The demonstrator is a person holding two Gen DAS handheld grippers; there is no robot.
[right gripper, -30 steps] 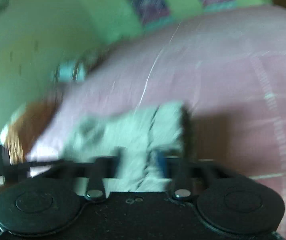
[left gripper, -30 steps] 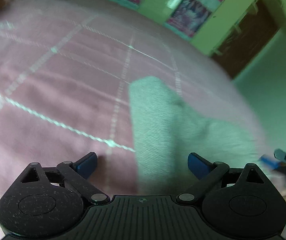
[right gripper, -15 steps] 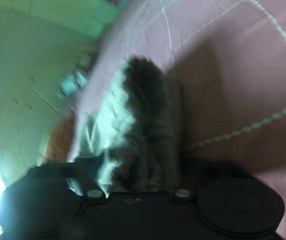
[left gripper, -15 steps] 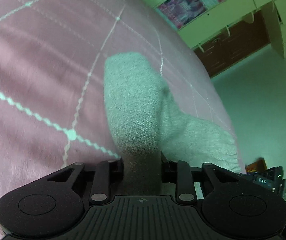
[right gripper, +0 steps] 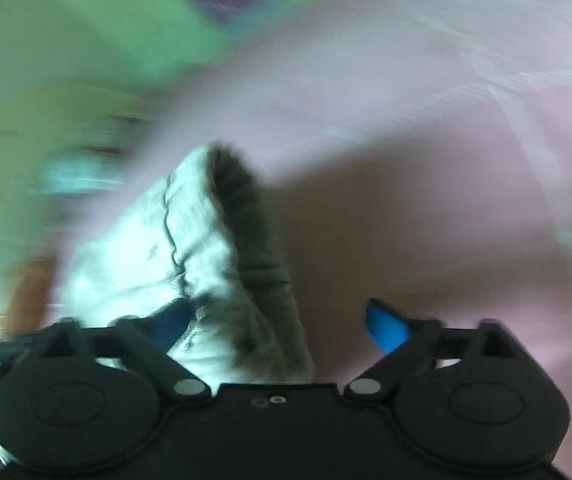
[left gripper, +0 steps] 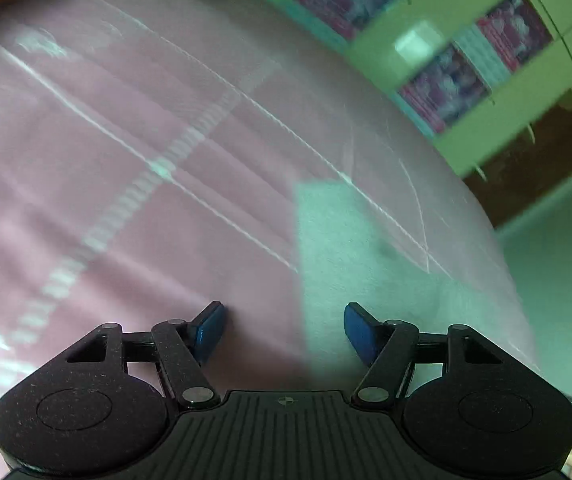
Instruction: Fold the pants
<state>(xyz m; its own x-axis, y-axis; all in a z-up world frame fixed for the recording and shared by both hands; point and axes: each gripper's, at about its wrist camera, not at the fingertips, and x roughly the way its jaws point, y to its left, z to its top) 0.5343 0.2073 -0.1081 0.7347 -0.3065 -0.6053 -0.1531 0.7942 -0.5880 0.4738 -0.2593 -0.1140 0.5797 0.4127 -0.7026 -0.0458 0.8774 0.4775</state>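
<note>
Pants [left gripper: 350, 280]: pale grey, lying on the pink bedspread [left gripper: 126, 200] with its white grid lines.

Left claw [left gripper: 284, 328]: jaws apart, just been opening, gripping nothing; fabric lies beneath and ahead.

Right claw [right gripper: 282, 326]: jaws just been opening, blue pads apart; a bunched fold of the pants [right gripper: 206, 248] rises between them, touching the left pad, clear of the right.

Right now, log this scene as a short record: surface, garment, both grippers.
surface: pink bedspread with pale stitched lines
garment: grey pants, bunched on the bedspread
left gripper: jaws apart, just been opening; pants' edge lies between them, pads not pressing
right gripper: jaws apart, just been opening; a fold lies between them against one pad, unclamped
image quality: motion blur in both views
</note>
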